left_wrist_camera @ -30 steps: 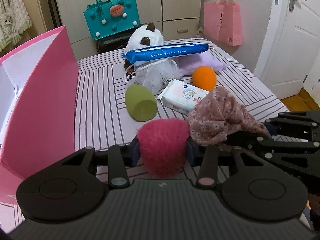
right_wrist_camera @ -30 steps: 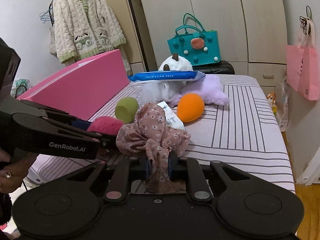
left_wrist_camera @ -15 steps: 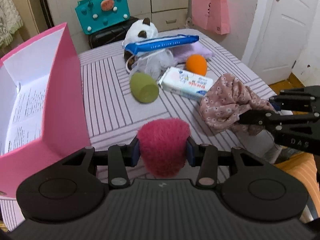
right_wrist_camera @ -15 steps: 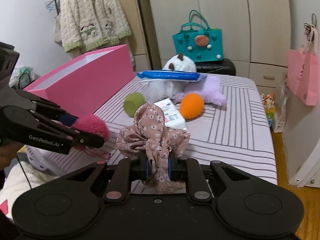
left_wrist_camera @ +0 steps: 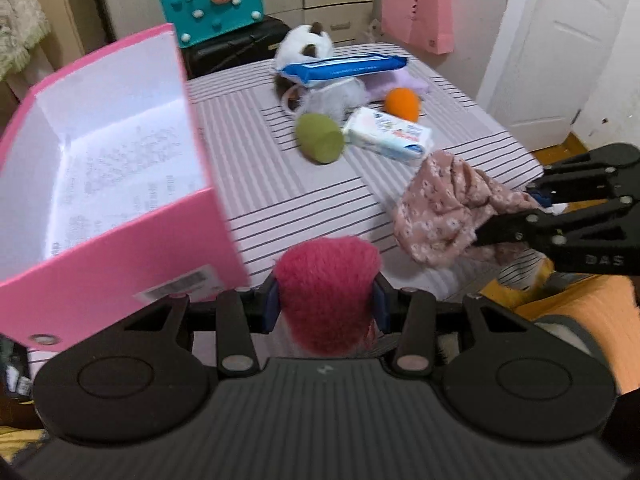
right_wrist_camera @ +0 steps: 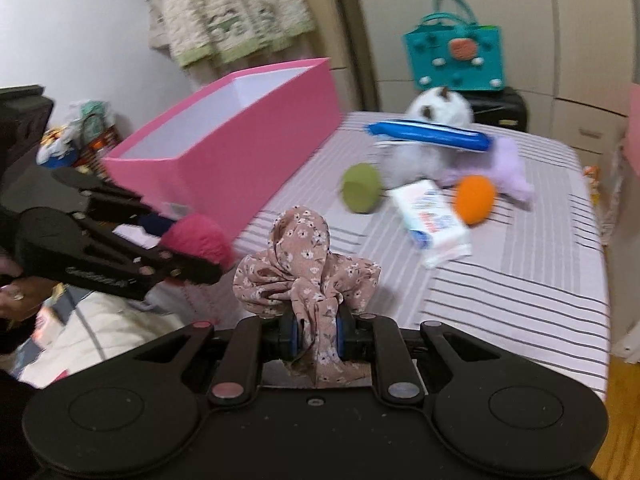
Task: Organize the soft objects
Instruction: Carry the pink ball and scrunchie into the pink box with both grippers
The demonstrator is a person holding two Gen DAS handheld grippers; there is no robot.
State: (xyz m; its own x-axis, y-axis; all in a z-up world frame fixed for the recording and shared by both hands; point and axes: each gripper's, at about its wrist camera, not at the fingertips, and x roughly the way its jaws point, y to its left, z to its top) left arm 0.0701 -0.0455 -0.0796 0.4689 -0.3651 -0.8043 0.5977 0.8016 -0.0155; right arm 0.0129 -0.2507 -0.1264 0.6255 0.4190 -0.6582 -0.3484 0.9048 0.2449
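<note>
My left gripper [left_wrist_camera: 326, 306] is shut on a fuzzy magenta pompom [left_wrist_camera: 326, 288], held off the table's near edge beside the open pink box [left_wrist_camera: 120, 240]. The same pompom [right_wrist_camera: 198, 240] shows at the left of the right wrist view. My right gripper [right_wrist_camera: 316, 334] is shut on a bunched floral pink cloth [right_wrist_camera: 304, 276], lifted above the striped tablecloth [right_wrist_camera: 500, 280]; the cloth [left_wrist_camera: 444, 208] hangs at the right of the left wrist view. On the table lie a green sponge [left_wrist_camera: 320, 142], an orange sponge [left_wrist_camera: 402, 103], a white tissue pack [left_wrist_camera: 390, 134], a blue wipes pack [left_wrist_camera: 344, 69] and a white plush toy [left_wrist_camera: 306, 46].
The pink box [right_wrist_camera: 236, 148] stands open along the table's left side, white inside. A lilac fluffy item [right_wrist_camera: 508, 168] lies behind the orange sponge. A teal bag [right_wrist_camera: 454, 60] sits on a black case beyond the table. A pink paper bag [left_wrist_camera: 416, 20] hangs near the white door [left_wrist_camera: 560, 60].
Both grippers have risen and drawn back toward the near edge with their loads. The left view has swung left, so the pink box's white inside now shows.
</note>
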